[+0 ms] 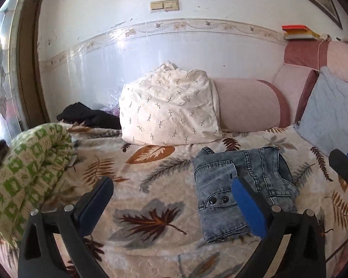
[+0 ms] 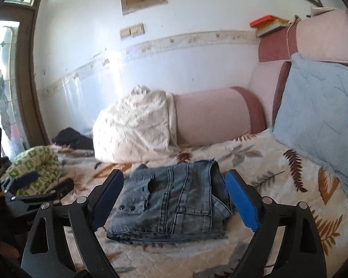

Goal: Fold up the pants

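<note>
Right wrist view: the folded denim pants (image 2: 171,199) lie on the leaf-print bed cover (image 2: 278,173), just ahead of the right tool (image 2: 174,199), whose 2 fingers stand wide and empty. In the left wrist view, the left tool (image 1: 171,206) gapes wide too, pants toward its right finger (image 1: 248,206).

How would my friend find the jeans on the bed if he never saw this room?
Start at the bed with the leaf-print blanket. In front of the big white pillow lies a small folded bundle: the jeans. They are the only faded blue denim there, with pale stitching and two dark buttons.
</note>
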`<state>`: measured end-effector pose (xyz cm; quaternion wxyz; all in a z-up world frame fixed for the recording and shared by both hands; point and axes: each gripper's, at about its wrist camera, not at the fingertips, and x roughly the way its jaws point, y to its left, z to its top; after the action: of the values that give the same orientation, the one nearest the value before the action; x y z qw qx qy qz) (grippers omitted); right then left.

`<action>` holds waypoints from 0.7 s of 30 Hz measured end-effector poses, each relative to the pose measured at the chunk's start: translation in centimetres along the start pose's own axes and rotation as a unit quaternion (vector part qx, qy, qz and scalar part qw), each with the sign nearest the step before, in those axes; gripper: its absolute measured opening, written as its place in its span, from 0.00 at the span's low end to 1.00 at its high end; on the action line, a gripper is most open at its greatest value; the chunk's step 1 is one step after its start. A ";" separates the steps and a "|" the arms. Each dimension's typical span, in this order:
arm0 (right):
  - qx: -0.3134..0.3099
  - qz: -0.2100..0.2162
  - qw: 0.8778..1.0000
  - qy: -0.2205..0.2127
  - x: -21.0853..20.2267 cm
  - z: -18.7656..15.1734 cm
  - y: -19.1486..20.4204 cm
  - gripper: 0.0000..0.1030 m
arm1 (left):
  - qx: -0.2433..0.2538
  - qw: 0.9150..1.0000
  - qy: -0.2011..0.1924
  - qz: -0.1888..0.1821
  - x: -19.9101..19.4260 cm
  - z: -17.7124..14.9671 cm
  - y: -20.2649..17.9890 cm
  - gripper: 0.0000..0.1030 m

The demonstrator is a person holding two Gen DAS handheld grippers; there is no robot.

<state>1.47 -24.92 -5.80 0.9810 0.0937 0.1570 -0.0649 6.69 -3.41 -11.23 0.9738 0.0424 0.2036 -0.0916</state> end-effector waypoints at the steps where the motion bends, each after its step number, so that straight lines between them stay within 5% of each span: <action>1: 0.004 0.002 1.000 -0.001 0.0 0.0 0.1 0.87 | -0.002 1.000 0.001 0.002 0.0 0.0 0.1 1.00; 21: -0.010 -0.038 0.998 0.042 5.6 -1.4 -1.2 0.88 | 0.014 0.999 0.026 0.017 4.0 -0.2 -0.4 1.00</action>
<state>6.14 -26.33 -9.14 0.9712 0.0810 0.2022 -0.0963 10.11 -4.37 -13.08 0.9690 0.0618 0.2265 -0.0768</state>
